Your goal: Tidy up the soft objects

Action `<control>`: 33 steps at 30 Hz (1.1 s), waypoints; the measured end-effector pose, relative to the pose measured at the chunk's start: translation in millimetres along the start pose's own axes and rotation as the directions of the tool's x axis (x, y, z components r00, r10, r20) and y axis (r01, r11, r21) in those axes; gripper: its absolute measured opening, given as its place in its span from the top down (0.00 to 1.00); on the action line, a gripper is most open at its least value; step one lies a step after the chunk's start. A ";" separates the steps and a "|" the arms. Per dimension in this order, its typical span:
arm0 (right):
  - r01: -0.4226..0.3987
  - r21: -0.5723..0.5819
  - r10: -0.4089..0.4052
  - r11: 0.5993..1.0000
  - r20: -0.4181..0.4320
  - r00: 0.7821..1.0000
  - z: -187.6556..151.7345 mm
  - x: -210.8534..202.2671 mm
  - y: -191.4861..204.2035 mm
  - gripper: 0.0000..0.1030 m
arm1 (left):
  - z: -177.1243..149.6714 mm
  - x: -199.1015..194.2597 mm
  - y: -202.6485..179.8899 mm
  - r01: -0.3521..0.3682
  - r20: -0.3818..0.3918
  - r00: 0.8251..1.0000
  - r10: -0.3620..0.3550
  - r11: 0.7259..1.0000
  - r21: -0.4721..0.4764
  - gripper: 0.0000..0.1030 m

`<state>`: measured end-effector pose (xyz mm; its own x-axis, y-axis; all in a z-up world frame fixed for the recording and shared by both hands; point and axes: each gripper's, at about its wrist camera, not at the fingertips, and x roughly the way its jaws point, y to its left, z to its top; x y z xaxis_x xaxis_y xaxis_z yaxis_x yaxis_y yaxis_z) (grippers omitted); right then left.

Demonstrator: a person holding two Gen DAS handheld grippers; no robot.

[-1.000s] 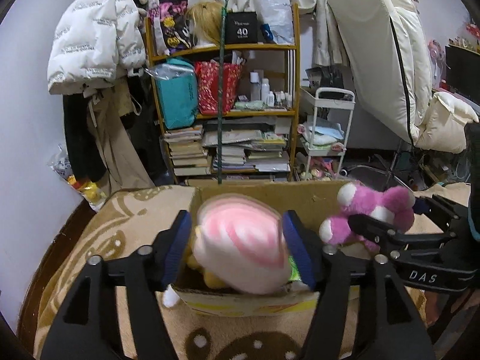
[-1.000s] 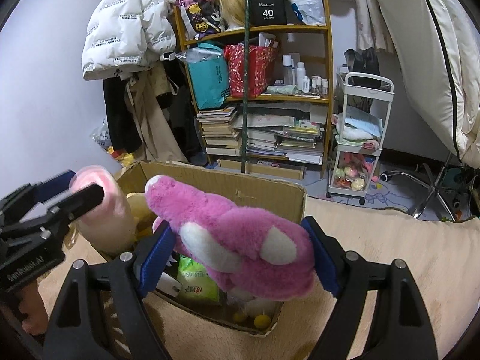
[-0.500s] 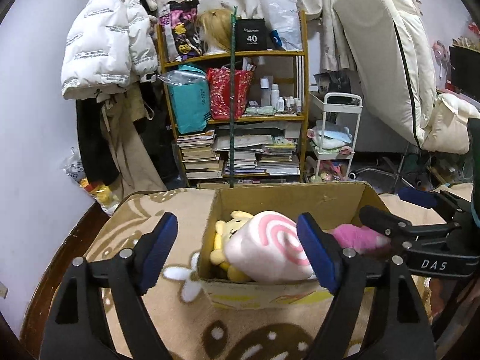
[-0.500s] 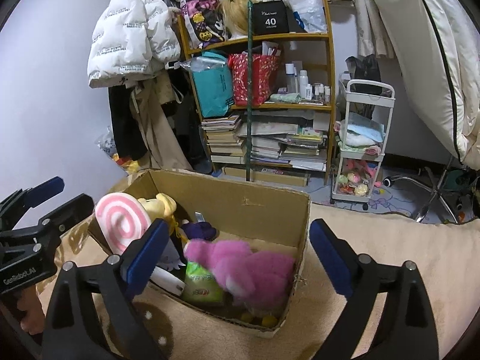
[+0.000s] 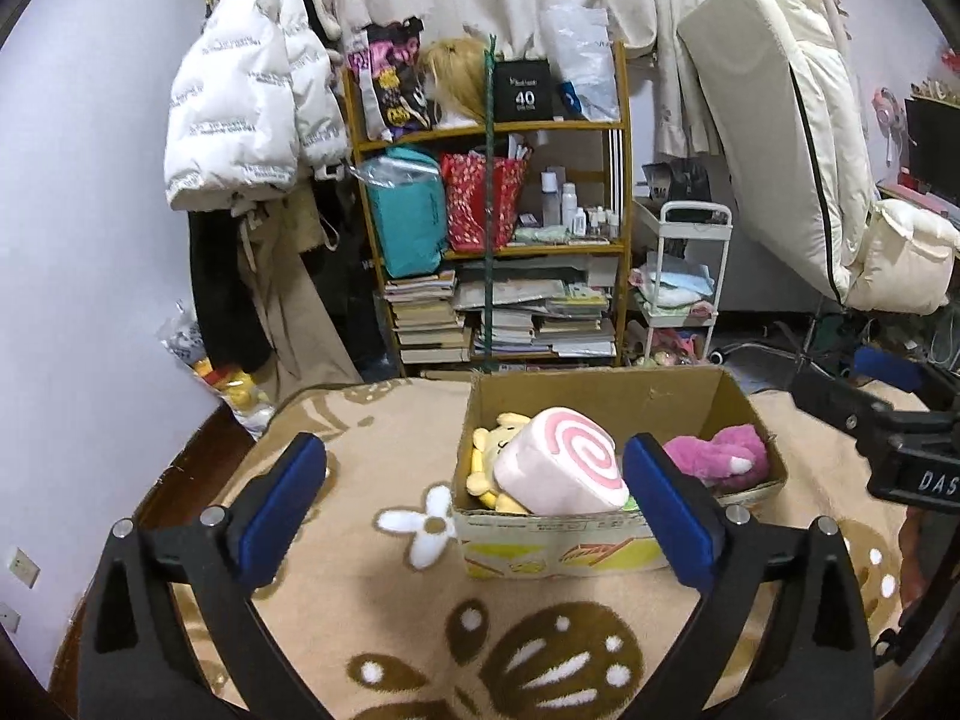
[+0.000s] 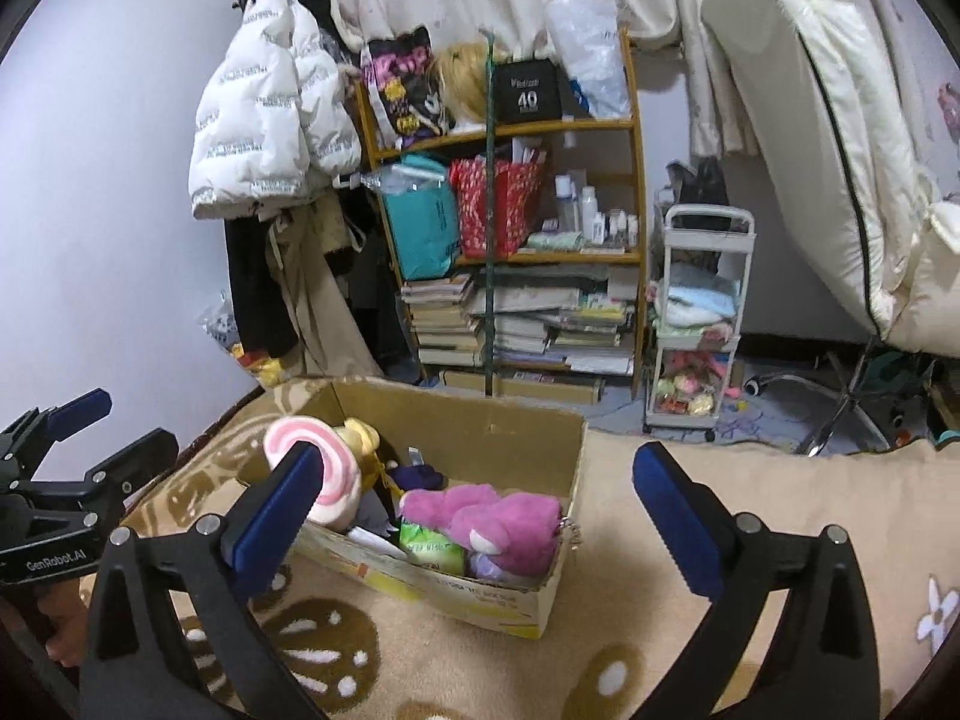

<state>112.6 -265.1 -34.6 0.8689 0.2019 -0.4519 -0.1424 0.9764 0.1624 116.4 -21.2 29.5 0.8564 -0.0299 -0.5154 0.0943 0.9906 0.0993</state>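
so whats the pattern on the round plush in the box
A pink and white spiral on the roll plush, like a swirl cake; it shows best in the left wrist view.

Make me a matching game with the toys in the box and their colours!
Things:
1. swirl roll toy
2. bear toy
3. chick toy
4. box

Colours:
A. yellow
B. brown cardboard
C. pale pink with a darker pink swirl
D. purple-pink with white patches

Pairs: 1-C, 2-D, 3-A, 4-B
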 end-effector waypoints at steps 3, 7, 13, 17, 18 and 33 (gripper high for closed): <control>-0.005 0.020 0.005 1.000 0.027 1.000 6.3 -18.0 -0.3 0.00 | 3.2 -20.8 5.1 0.012 0.014 1.000 -0.011 0.999 -0.035 0.04; -0.015 0.064 0.012 0.998 0.053 0.999 8.2 -39.7 -3.2 0.00 | 2.6 -40.7 10.5 0.016 0.023 1.000 -0.015 0.998 -0.057 0.04; -0.006 0.058 0.002 0.998 0.065 0.998 7.9 -63.6 -1.2 0.00 | -5.6 -66.3 12.4 0.014 0.021 1.000 -0.014 0.999 -0.038 0.04; 0.000 0.051 -0.004 0.999 0.090 0.996 7.7 -83.6 1.1 0.00 | -13.2 -82.5 10.4 -0.006 0.027 1.000 0.007 1.000 -0.009 0.04; 0.003 0.050 -0.007 0.999 0.093 0.996 6.6 -87.5 1.6 0.00 | -15.4 -84.6 10.3 -0.008 0.026 1.000 0.009 1.000 -0.005 0.04; 0.028 0.065 -0.030 0.998 0.039 0.999 -35.7 -89.7 -1.5 0.00 | -45.7 -85.3 25.1 -0.016 0.051 0.999 0.019 0.998 -0.060 0.04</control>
<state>18.0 -282.0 -25.6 0.8907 0.1690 -0.4219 -0.0873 0.9746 0.2061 22.5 12.3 37.0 0.8828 -0.0175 -0.4695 0.0500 0.9971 0.0568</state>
